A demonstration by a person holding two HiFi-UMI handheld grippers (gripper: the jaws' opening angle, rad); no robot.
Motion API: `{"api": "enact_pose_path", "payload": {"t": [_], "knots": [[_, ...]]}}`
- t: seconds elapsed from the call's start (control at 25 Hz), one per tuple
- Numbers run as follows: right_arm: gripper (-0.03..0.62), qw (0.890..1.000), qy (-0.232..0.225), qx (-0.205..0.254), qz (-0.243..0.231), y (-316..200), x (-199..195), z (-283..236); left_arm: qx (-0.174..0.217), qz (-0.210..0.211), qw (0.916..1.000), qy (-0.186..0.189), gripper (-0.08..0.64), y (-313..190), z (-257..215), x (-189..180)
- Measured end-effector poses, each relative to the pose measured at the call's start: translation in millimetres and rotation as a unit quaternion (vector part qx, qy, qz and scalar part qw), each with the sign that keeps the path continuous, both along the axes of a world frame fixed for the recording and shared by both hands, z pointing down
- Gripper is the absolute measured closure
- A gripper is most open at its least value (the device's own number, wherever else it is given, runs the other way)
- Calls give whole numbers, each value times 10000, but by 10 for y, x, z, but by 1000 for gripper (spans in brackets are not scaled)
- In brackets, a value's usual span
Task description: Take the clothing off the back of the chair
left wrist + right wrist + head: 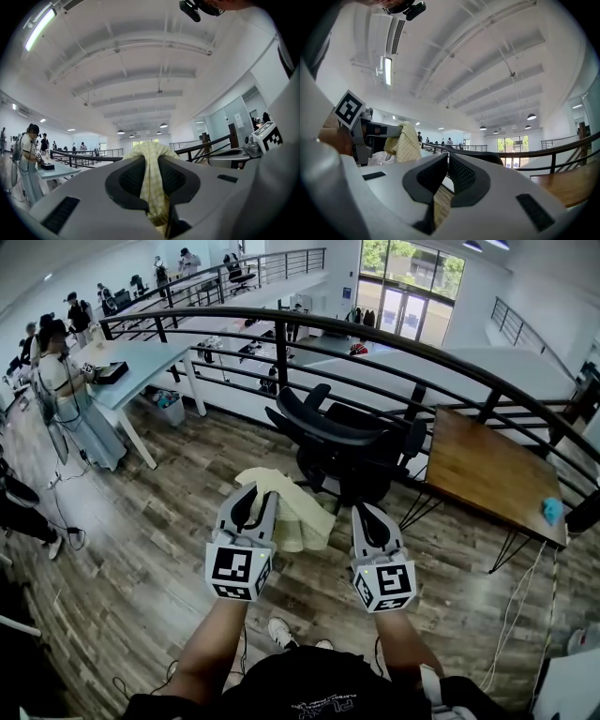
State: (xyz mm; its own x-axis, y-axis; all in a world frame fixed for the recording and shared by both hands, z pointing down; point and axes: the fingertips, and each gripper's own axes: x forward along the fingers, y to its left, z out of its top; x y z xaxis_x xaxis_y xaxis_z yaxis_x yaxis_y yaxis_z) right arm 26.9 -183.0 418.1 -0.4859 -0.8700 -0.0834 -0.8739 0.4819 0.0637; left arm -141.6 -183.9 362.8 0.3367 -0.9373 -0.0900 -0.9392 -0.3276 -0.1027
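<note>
**Left gripper** (151, 161): clenched on the cloth (152, 187). A gathered fold runs down between the pads and mounds over the tips. You hold a bunched ridge of several layers, not a single edge.

**Right gripper** (447, 163): jaws together, nothing in them. It sits level, just beside the left.

**Cloth, position:** pale yellow check, thin. In the head view it drapes loosely from your left gripper, between the two grippers and in front of the chair (347, 442). It looks clear of the chair's back. I cannot tell whether a trailing hem touches the seat.

**Handling (judged):**
- It is light and limp with no stiffness, so it follows the gripper and sags wherever it is unsupported.
- It is not fragile.
- The woven face should give the pads fair friction, though a thin fold could creep out under a sharp tug.
- The likeliest trouble is a loose corner snagging on an armrest or on the curved top of the chair.

**Where to hold:** your present bunch is sound, so keep it. If you want a second hold, take the hanging part near its top with your right gripper, apart from the left grip. That spreads the cloth and keeps the hem off the floor.

The task looks nearly done.
</note>
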Motion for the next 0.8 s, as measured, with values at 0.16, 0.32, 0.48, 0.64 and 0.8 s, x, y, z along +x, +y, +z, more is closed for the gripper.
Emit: {"api": "enact_pose_path", "payload": {"t": [0.16, 0.32, 0.48, 0.64, 0.8], "knots": [[569, 9999, -74, -35, -83, -1, -12, -19, -77, -14, 10000, 40, 486, -18, 49, 4], [571, 9998, 165, 19, -126, -23, -47, -38, -119, -29, 9999, 40, 486, -49, 88, 2], [571, 9997, 247, 10, -89, -39, -39, -50, -165, -47, 9998, 49, 486, -71, 124, -1], [571, 9997, 257, 7, -50, -54, -19, -52, -185, -102, 9998, 30, 486, -88, 137, -15], [571, 9997, 255, 24, -51, -47, -10, -54, -185, -112, 9998, 15, 486, -82, 150, -19]]}}
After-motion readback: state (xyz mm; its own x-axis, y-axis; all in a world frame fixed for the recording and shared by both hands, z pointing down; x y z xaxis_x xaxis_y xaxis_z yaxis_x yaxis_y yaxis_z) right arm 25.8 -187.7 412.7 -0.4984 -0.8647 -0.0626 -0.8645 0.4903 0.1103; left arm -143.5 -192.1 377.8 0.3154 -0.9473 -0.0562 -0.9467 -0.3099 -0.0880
